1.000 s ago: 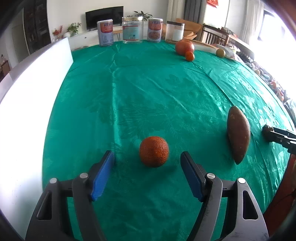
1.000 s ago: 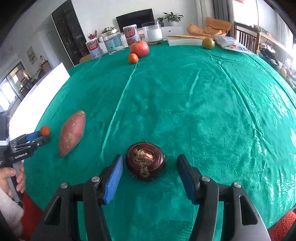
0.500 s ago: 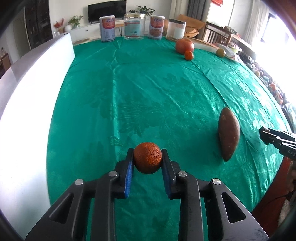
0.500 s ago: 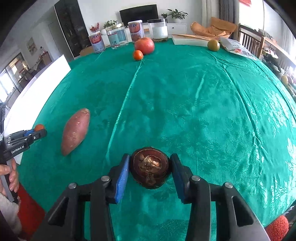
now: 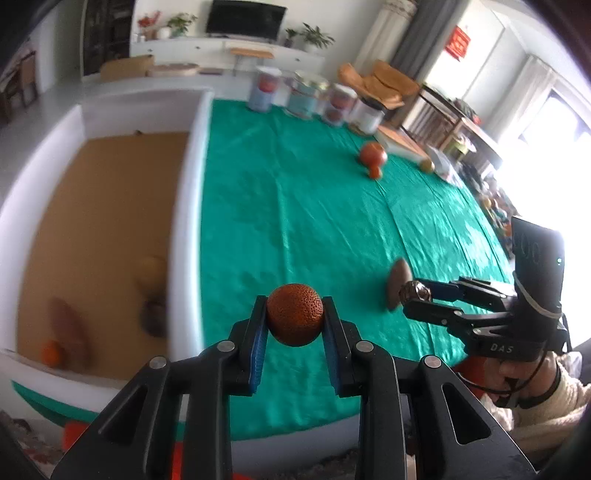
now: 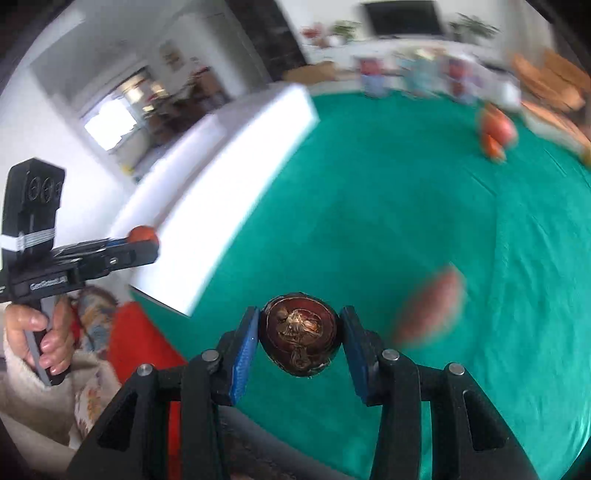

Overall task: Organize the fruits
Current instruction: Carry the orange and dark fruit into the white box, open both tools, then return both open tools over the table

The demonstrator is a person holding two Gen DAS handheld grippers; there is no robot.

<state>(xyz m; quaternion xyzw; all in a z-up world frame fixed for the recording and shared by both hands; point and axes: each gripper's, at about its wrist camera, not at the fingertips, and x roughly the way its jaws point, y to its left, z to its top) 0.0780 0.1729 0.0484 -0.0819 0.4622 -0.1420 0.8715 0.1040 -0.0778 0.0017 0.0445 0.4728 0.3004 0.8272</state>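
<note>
Motion blur smears box contents in left wrist view to unidentifiable shapes, also sweet potato, far jars and fruit pair in right wrist view; both tool bodies cut by lower frame edges; desk cropped right.

A green tablecloth covers the table. At its far edge stands a row of jars and tins, with a flat board just beside them. Behind, a dark television sits between potted plants.
</note>
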